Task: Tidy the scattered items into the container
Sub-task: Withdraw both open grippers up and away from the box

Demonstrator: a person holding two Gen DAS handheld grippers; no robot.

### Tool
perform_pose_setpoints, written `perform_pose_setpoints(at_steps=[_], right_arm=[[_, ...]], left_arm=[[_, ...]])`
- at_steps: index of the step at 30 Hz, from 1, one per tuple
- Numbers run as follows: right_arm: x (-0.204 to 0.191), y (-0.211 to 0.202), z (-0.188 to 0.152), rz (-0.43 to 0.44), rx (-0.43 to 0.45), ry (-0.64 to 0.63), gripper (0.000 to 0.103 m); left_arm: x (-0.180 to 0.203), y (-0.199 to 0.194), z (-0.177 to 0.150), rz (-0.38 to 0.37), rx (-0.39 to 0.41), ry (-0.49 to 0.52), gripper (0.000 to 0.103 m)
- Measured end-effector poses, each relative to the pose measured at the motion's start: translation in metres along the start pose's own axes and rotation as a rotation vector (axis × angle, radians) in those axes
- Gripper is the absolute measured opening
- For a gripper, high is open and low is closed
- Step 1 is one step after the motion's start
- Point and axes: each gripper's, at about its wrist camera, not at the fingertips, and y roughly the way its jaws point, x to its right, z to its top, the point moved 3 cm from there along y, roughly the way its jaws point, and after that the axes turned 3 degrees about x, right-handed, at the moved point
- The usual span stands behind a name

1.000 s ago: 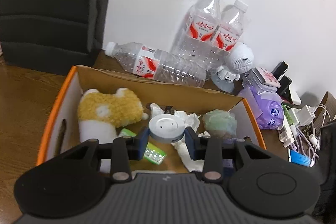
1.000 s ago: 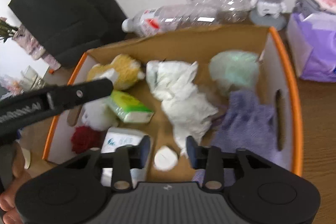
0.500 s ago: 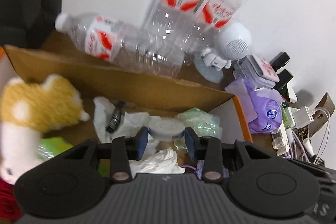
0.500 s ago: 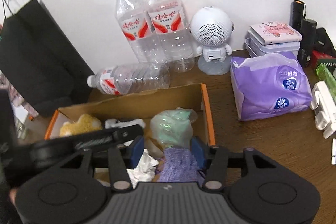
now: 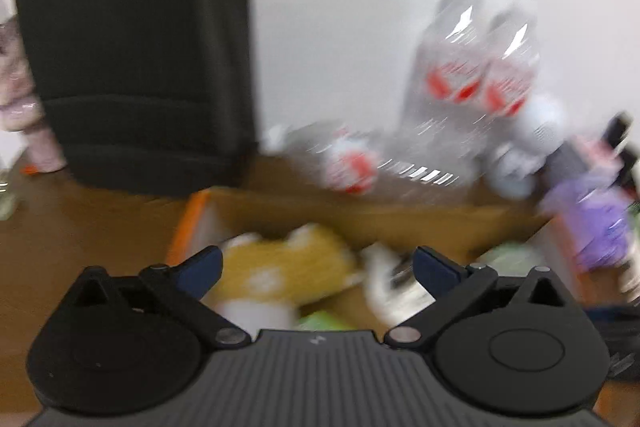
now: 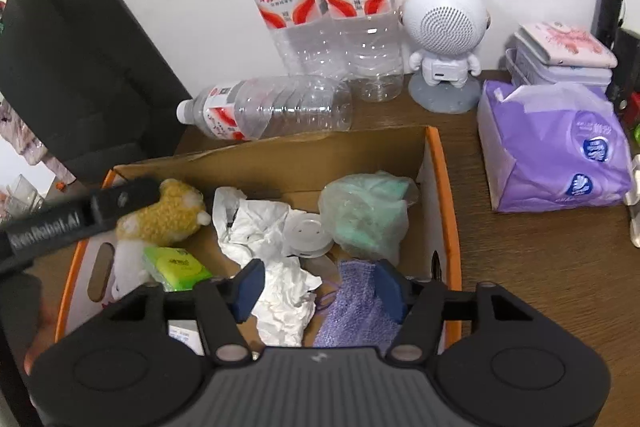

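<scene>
Our left tool (image 5: 316, 267) has just sprung wide over the box (image 6: 446, 187), nothing between its jaws, though that view is badly blurred. Our right tool (image 6: 316, 287) has also been opening and hangs half spread, empty, over the tissue (image 6: 280, 291) and purple cloth (image 6: 356, 311). The white disc (image 6: 306, 233) lies in the box beside the green bag (image 6: 368, 211), with the plush (image 6: 168, 215) at the left end.
</scene>
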Motion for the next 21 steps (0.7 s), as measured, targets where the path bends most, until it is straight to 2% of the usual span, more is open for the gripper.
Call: perform_pose_setpoints(at_steps=[2, 7, 9, 12, 15, 17, 21], right_arm=[[0.0, -0.008, 0.0, 0.005, 0.007, 0.029, 0.073], [-0.01, -0.031, -0.005, -0.028, -0.001, 0.023, 0.074], [-0.018, -0.046, -0.008, -0.033, 0.006, 0.001, 0.077], [-0.033, -0.074, -0.01, -0.048, 0.015, -0.037, 0.078], [-0.044, -0.112, -0.008, -0.054, 0.074, -0.059, 0.083], [-0.05, -0.135, -0.008, -0.045, 0.112, -0.064, 0.087], [-0.067, -0.168, -0.017, -0.041, 0.165, -0.091, 0.087]], left_arm=[[-0.007, -0.009, -0.003, -0.008, -0.017, 0.012, 0.103], [-0.007, -0.039, -0.01, -0.038, -0.105, 0.039, 0.103], [-0.008, -0.056, -0.012, -0.045, -0.116, 0.037, 0.103], [-0.008, -0.089, -0.009, -0.035, -0.069, 0.043, 0.103], [-0.009, -0.127, -0.007, -0.046, -0.013, 0.055, 0.103], [-0.01, -0.151, -0.007, -0.051, 0.042, 0.061, 0.103], [-0.011, -0.186, -0.012, -0.033, 0.148, 0.069, 0.103]])
